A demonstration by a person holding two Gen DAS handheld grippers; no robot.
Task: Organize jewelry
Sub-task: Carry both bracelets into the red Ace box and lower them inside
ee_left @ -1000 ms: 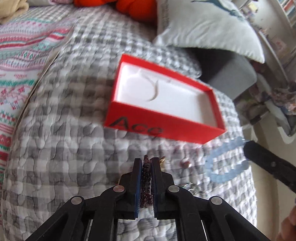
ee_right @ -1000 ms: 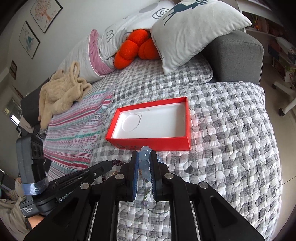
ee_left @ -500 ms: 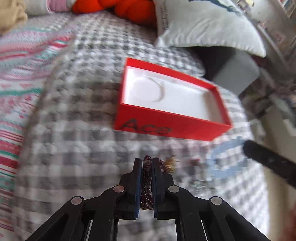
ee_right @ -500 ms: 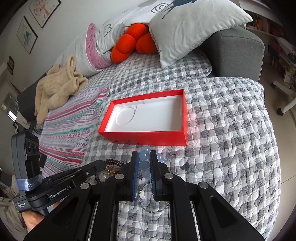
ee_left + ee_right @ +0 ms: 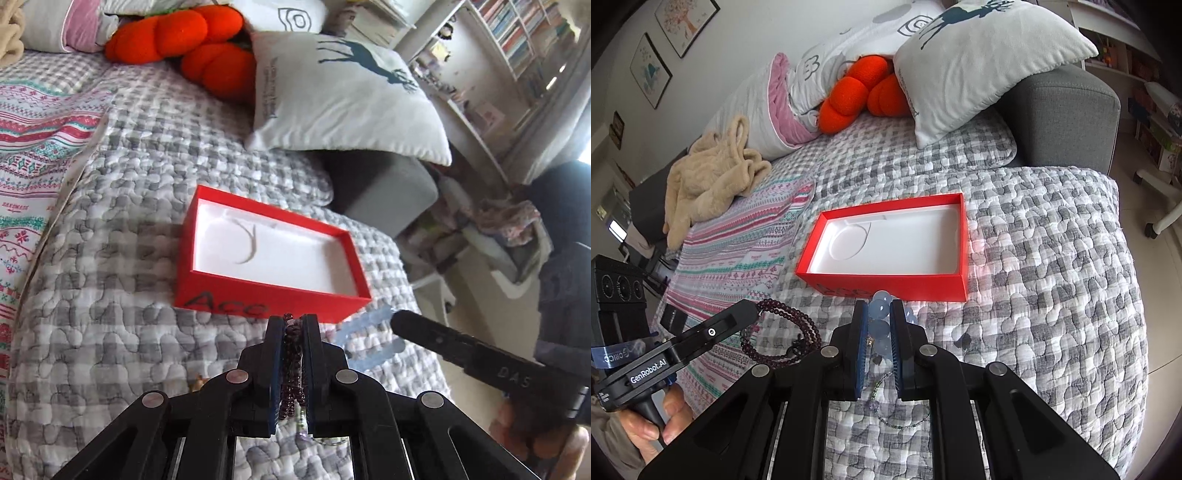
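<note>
An open red box with a white liner lies on the grey checked quilt; it also shows in the right wrist view. My left gripper is shut on a dark purple bead bracelet, held above the quilt just short of the box's near wall; the bracelet hangs from it in the right wrist view. My right gripper is shut on a pale blue bead bracelet, also near the box's front wall; this bracelet appears in the left wrist view.
More small jewelry, including a thin green chain, lies on the quilt below the grippers. A deer pillow, orange plush cushions, a beige blanket and a striped cover lie beyond. The bed edge drops off at right.
Both grippers have lifted with their bracelets and moved closer to the box's front wall. The dark bracelet now hangs clear of the quilt.
</note>
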